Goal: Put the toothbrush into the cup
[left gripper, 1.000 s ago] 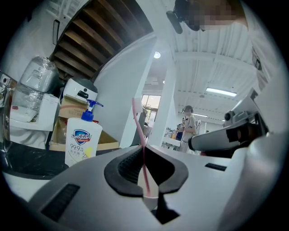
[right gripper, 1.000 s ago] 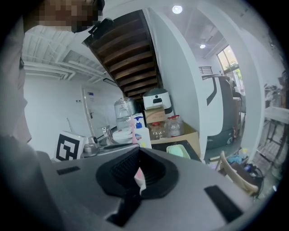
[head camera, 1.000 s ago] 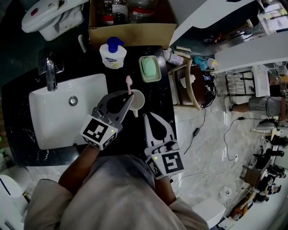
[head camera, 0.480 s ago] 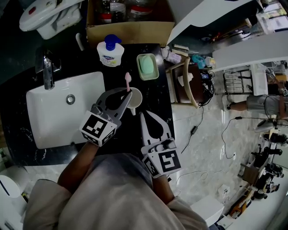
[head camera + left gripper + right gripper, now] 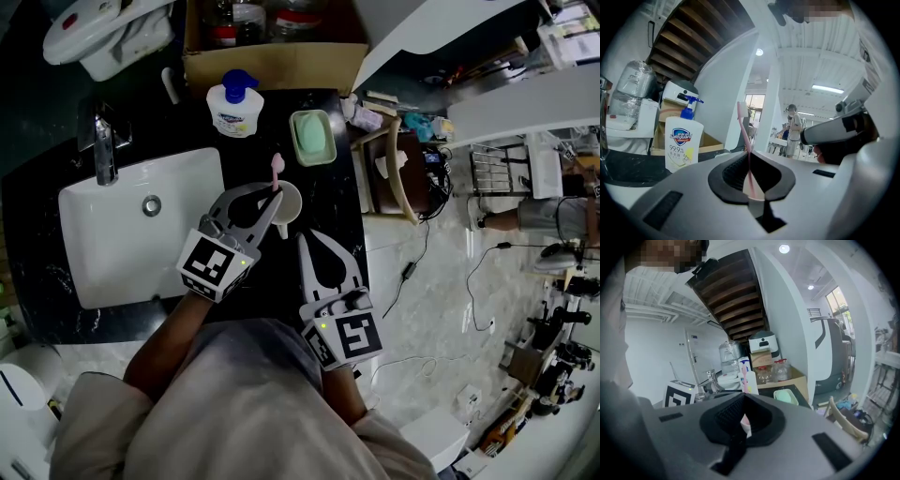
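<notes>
While the left gripper [image 5: 273, 201] pinches the pink toothbrush [image 5: 276, 169] upright at its jaw tips, the brush stands over the white cup [image 5: 292, 214] on the black counter [image 5: 328, 202]; the jaws cover the handle's lower end, so inside the cup or above it: cannot tell; right gripper [image 5: 304, 243] just beside the cup, jaws pressed together, nothing held; soap bottle [image 5: 234, 108], green soap dish [image 5: 313, 138] and cardboard box [image 5: 272, 66] beyond; sink [image 5: 122, 253] and faucet [image 5: 105, 150] to the left; box top cut off by the frame.
</notes>
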The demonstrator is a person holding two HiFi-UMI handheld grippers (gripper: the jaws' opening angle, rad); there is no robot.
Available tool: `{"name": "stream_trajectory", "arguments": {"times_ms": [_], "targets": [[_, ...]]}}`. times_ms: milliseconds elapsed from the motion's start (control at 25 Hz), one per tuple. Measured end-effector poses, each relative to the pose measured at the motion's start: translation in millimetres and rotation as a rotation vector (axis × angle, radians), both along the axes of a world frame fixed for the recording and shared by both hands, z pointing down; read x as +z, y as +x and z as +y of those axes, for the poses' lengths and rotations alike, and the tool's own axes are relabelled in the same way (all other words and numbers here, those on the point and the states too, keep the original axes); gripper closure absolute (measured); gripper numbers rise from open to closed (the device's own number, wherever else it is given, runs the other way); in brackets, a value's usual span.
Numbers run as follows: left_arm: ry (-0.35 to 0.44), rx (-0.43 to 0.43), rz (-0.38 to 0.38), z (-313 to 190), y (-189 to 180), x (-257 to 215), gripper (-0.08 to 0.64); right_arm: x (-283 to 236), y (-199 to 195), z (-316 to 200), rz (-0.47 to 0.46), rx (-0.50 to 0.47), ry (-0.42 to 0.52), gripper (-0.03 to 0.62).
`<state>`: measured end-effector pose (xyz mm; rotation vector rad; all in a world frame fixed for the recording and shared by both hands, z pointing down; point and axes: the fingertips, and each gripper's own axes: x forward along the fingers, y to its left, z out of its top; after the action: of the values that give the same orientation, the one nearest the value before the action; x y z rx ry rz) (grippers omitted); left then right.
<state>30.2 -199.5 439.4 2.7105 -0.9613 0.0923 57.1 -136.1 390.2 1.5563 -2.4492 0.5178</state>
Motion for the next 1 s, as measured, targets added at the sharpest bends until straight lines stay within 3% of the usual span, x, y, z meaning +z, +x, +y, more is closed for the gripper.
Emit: {"name": "stream_trajectory", "arguments": {"times_ms": [1000], "targets": [[0.031,0.029,-0.068,2,7,15,0.537,3,-3,0,0.001,-0.007,-0.008,0.586]]}}
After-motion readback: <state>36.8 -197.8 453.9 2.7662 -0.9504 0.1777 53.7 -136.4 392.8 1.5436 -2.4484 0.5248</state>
